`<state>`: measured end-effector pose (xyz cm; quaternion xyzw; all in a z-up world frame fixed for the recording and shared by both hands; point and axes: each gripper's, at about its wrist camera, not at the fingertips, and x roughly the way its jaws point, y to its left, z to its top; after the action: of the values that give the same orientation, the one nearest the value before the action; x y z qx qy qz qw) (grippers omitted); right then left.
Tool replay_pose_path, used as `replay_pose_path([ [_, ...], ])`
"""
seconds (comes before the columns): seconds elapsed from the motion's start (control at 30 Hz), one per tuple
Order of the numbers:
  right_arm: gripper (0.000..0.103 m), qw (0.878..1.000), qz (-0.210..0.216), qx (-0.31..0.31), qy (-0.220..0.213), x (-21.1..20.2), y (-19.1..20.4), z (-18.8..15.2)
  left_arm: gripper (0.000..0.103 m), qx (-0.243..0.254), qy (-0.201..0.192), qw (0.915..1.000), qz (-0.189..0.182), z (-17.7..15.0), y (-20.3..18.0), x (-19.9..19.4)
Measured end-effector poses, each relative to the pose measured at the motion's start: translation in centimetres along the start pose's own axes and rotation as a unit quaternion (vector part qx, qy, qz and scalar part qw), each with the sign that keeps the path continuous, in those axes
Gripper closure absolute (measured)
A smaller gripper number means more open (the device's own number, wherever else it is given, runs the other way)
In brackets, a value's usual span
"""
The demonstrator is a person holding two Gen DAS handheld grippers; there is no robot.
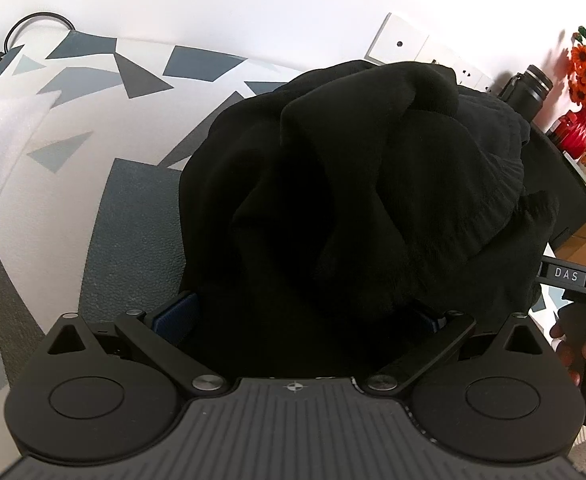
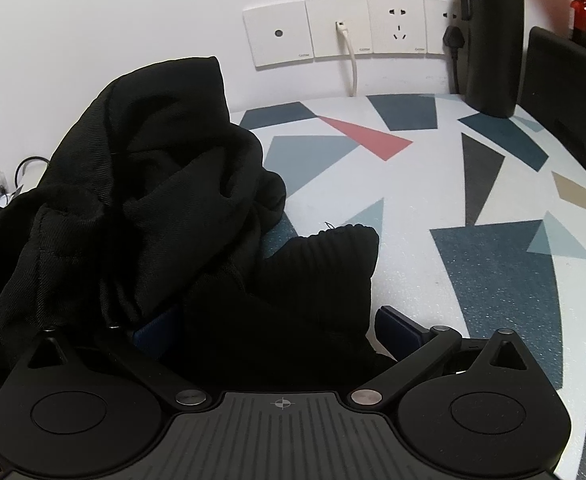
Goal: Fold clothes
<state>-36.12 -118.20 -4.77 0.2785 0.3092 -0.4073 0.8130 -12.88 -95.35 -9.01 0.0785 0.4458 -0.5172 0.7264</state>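
black garment [image 1: 365, 200] sits bunched in a tall heap on the patterned tabletop [image 2: 473, 184], near the wall with the socket plates [image 2: 341, 30]. knit-looking fabric, thick, with a ribbed cuff or hem [image 2: 333, 256] lying flat on the table at the heap's right side in the right wrist view. judgement: soft and limp, no stiffness to hold a shape; moderately heavy for cloth, will sag and drag when lifted; not slippery, not fragile. layers likely cling to each other, so a pinch may take more than one ply.

where to take hold: the ribbed edge is the only clearly readable seam; a grip there or at a matching corner would let the piece be spread flat first. folding not begun, by how it lies.

left gripper [image 1: 293, 312]: fingers spread wide, blue pads [image 1: 179, 312] on either side of the cloth, which fills the gap between them. whether the pads press the cloth, cannot tell; reads as open around it. pointed level into the base of the heap, low over the table.

right gripper [image 2: 269, 328]: fingers likewise spread, cloth lying between them and over the left pad [image 2: 153, 330]; right pad [image 2: 399, 326] clear of the fabric. not pinching. also low, aimed toward the wall. a hand [image 1: 577, 340] holds its handle at the left wrist view's right edge.

dark bottle [image 2: 493, 36] and red vase with orange flowers [image 1: 581, 100] stand well apart from the heap.
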Motion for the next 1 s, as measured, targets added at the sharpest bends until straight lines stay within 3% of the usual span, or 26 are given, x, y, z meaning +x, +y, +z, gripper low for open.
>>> replay_pose_path([
  [1.0, 0.001, 1.0, -0.001, -0.007, 0.017, -0.3, 0.1, 0.0, 0.0, 0.002, 0.009, 0.9989, 0.045, -1.3, -0.6, -1.0],
])
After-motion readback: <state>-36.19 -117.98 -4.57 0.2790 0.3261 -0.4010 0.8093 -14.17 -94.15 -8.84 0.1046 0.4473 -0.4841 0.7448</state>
